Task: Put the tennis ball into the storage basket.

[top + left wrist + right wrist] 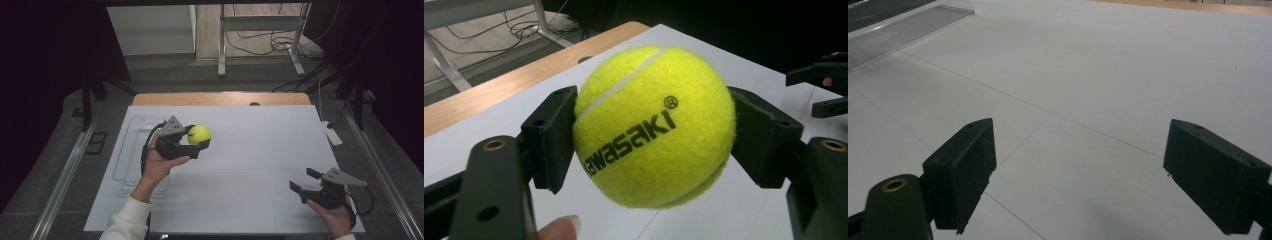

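So the left gripper [196, 141] has the tennis ball [199, 134] clamped between its pads, held up over the left half of the white table [250, 150], just right of the clear tray [131, 150]. Right gripper [305, 181] sits near the front right corner, jaws spread wide with nothing in them, well apart from the ball. Any handover means crossing that gap, ball lying off to its left.

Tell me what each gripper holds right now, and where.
Left gripper clamps the fuzzy yellow tennis ball across its opposite sides; right gripper is open, holding nothing.
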Tool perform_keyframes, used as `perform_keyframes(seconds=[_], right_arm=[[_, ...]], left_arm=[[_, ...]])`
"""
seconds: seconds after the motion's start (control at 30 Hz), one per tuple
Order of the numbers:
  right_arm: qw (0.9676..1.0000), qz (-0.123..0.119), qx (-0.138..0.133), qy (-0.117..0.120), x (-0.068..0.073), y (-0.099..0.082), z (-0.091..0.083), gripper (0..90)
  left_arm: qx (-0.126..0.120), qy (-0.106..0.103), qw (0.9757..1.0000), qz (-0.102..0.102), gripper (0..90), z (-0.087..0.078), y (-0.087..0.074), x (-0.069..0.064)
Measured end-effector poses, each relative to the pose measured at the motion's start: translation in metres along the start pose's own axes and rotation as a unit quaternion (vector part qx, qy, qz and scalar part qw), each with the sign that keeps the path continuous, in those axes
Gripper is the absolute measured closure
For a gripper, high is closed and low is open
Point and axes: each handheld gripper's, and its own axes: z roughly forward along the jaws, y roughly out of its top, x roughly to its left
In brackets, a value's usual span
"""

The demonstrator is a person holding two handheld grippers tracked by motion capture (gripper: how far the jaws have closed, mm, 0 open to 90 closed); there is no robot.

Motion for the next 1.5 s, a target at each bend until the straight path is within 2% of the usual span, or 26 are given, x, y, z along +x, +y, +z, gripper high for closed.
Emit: perform_keyframes(seconds=[1.5], right_arm=[[1.0000, -0.001, 0.000, -0.001, -0.001, 0.000, 0.000, 13.7]], left_arm=[[-0.004, 0.054, 0.9984, -0.016, 27.1, -0.014, -0.005, 0.026]])
